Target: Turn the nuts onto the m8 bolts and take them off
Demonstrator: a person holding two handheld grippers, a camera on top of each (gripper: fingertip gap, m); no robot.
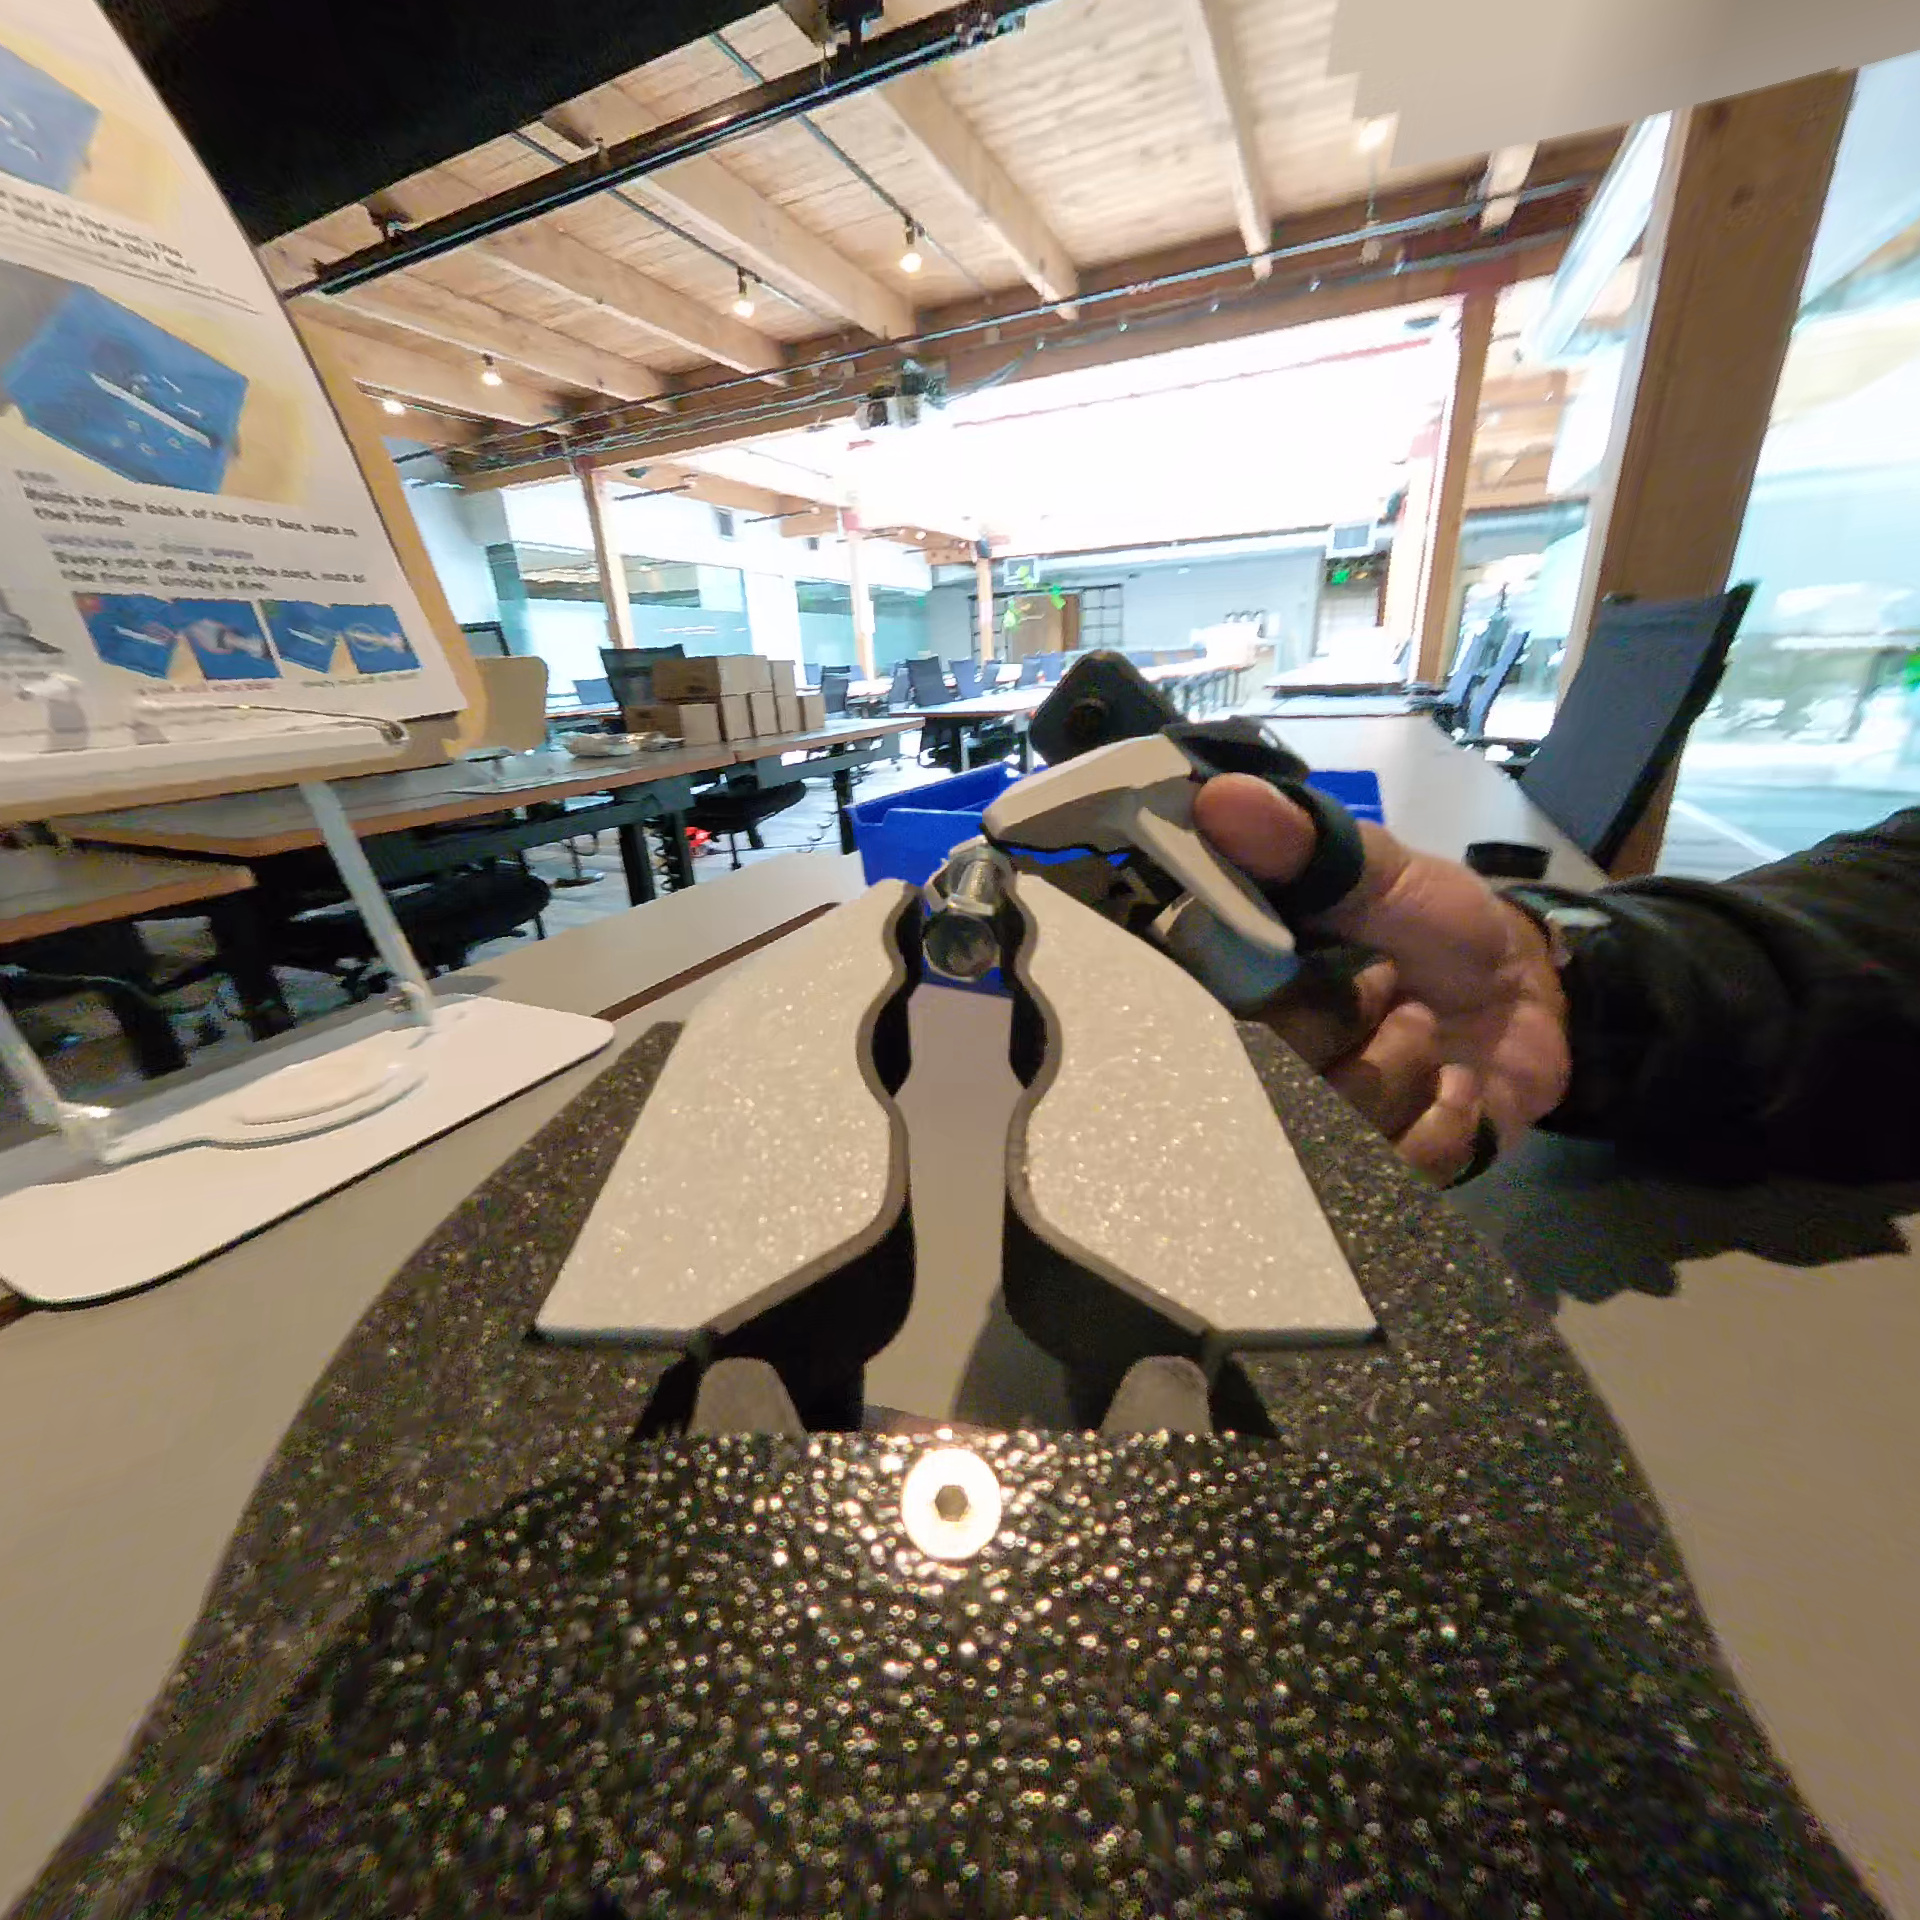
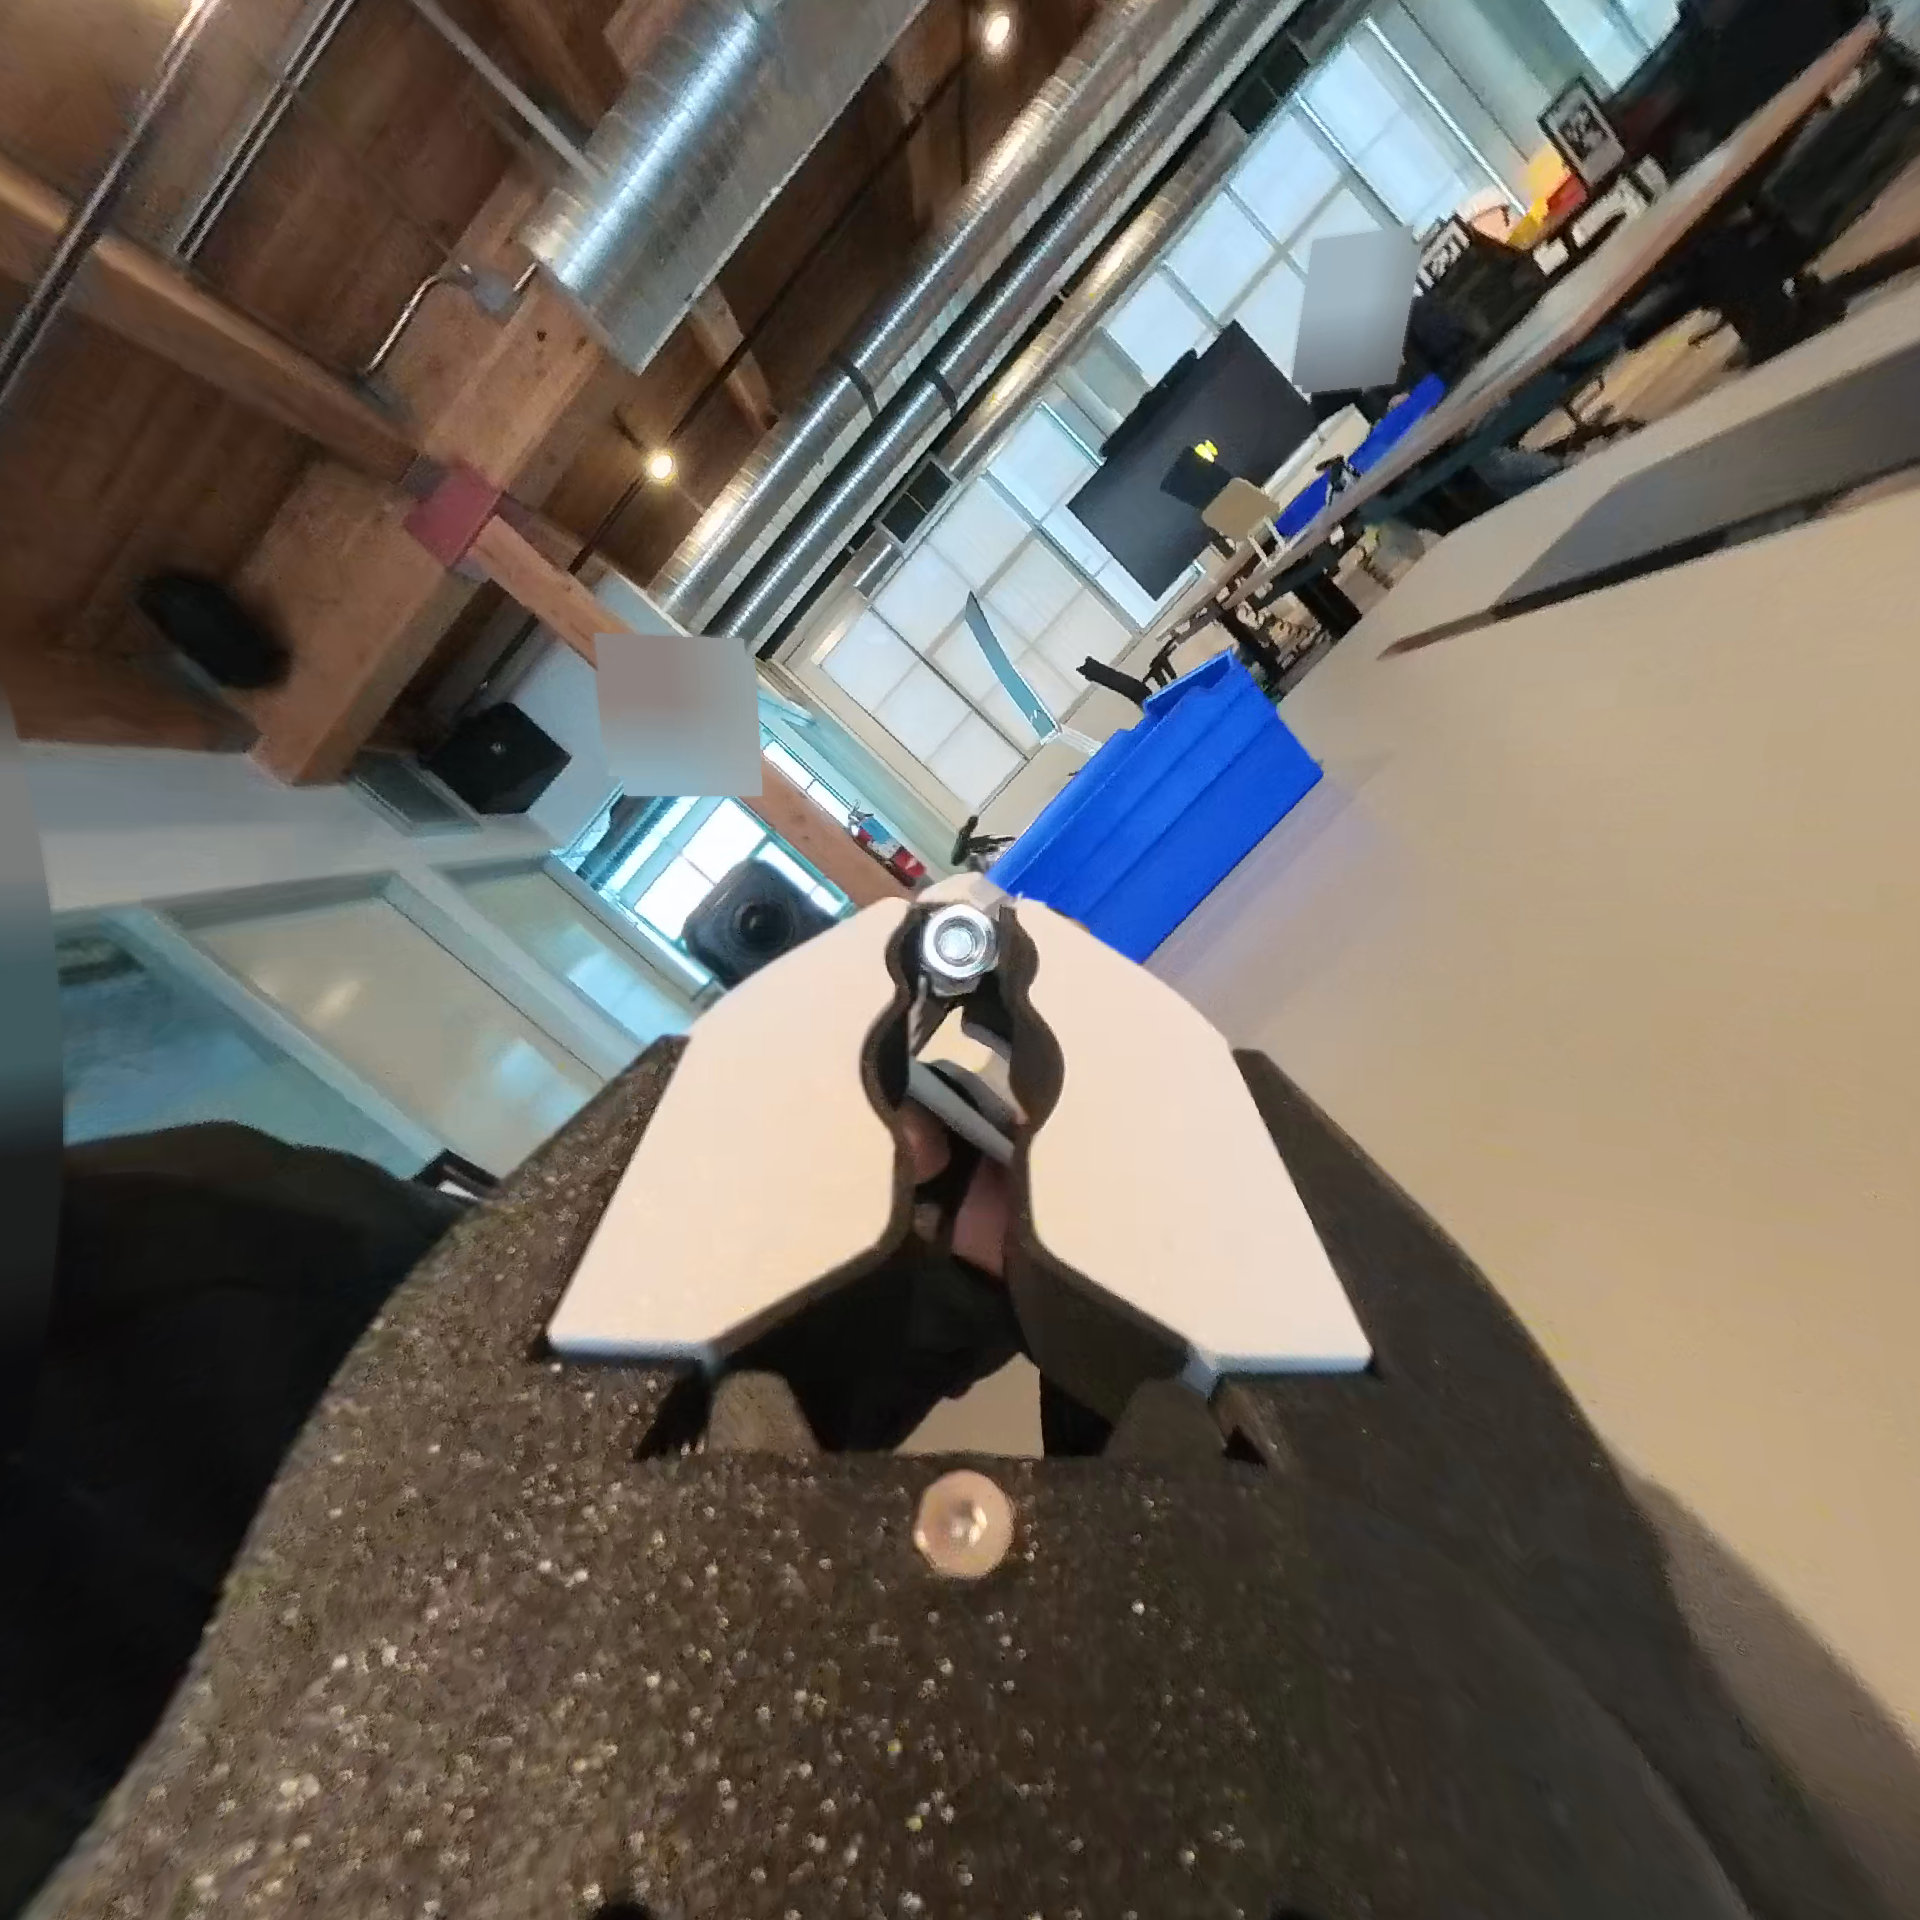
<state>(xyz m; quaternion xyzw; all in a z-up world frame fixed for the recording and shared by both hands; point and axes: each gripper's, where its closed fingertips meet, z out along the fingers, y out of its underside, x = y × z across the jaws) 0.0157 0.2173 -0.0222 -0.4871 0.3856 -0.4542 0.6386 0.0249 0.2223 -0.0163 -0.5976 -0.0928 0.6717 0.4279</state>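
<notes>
L gripper (image 1: 961, 940), w/ its two pale speckled fingers on a black glittery body, is clenched at the tips on the hex head of a shiny silver steel bolt (image 1: 958, 935); the bolt's shank runs up and fwd from the tips toward the R gripper (image 1: 1003, 847), which comes in from the right, held in a person's hand (image 1: 1434, 997) in a dark sleeve w/ black finger straps. In R wrist view, R gripper (image 2: 961, 948) has its flat white fingers pinched in at the tips around a small silver hex nut (image 2: 957, 943), seen end-on w/ the bolt's threaded end in its centre; so the nut sits on the bolt, b/w the two grippers, both lifted clear of the grey tabletop (image 1: 208, 1455). Just beyond the L gripper's tips sits a blue plastic bin (image 1: 914, 831); same bin is ahead and right of the R tips (image 2: 1164, 810). Far left of the L gripper stands a white stand holding a printed instruction sheet (image 1: 177, 416). How far the nut is threaded on: can't tell.
</notes>
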